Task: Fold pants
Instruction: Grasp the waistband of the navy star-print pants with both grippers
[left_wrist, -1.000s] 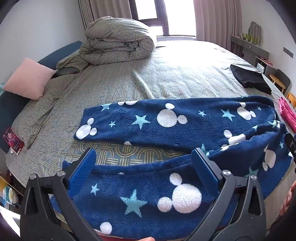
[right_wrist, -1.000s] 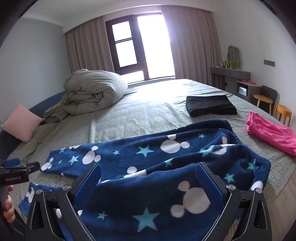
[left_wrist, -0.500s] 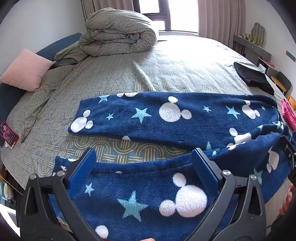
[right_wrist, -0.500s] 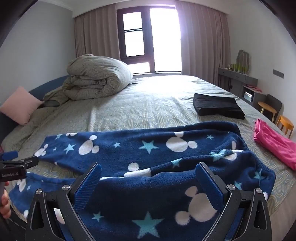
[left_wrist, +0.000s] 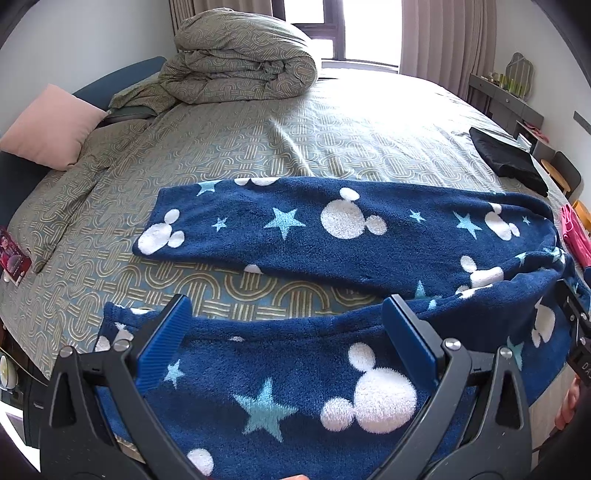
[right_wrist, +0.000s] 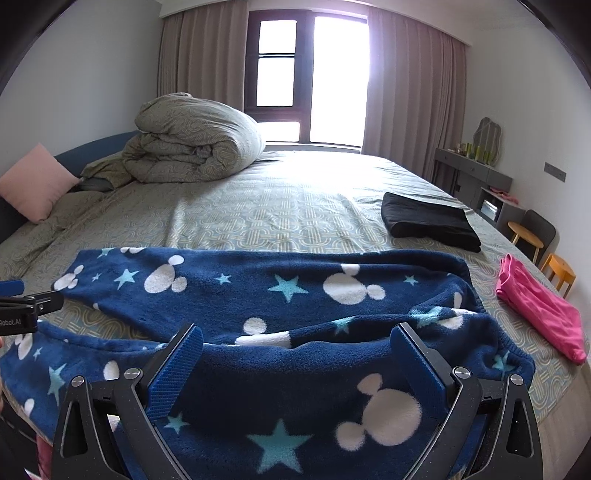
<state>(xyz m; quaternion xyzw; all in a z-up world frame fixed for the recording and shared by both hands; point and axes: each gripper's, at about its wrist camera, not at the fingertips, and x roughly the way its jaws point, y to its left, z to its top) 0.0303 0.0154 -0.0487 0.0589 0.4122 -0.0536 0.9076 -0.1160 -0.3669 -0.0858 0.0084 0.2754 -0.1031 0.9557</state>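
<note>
Navy fleece pants (left_wrist: 332, 236) with white mouse heads and pale blue stars lie across the near side of the bed (left_wrist: 258, 140), legs pointing left, waist at the right. The two legs are parted, with bedspread showing between them. My left gripper (left_wrist: 288, 321) hovers open over the near leg, close to its cuff end. The pants (right_wrist: 295, 291) fill the lower half of the right wrist view, where my right gripper (right_wrist: 295, 350) is open above the near leg toward the waist. Nothing sits between either pair of blue fingers. The other gripper's black body shows at each view's edge.
A rolled grey-green duvet (right_wrist: 192, 140) and a pink pillow (right_wrist: 33, 184) lie at the head of the bed. A folded black garment (right_wrist: 428, 221) and a pink garment (right_wrist: 539, 306) rest at the right. A dresser (right_wrist: 472, 173) and stools (right_wrist: 554, 269) stand by the right wall.
Both grippers have moved forward and lower over the near leg, so the pants look larger in both views. The pants lie as before, and both grippers stay open.
</note>
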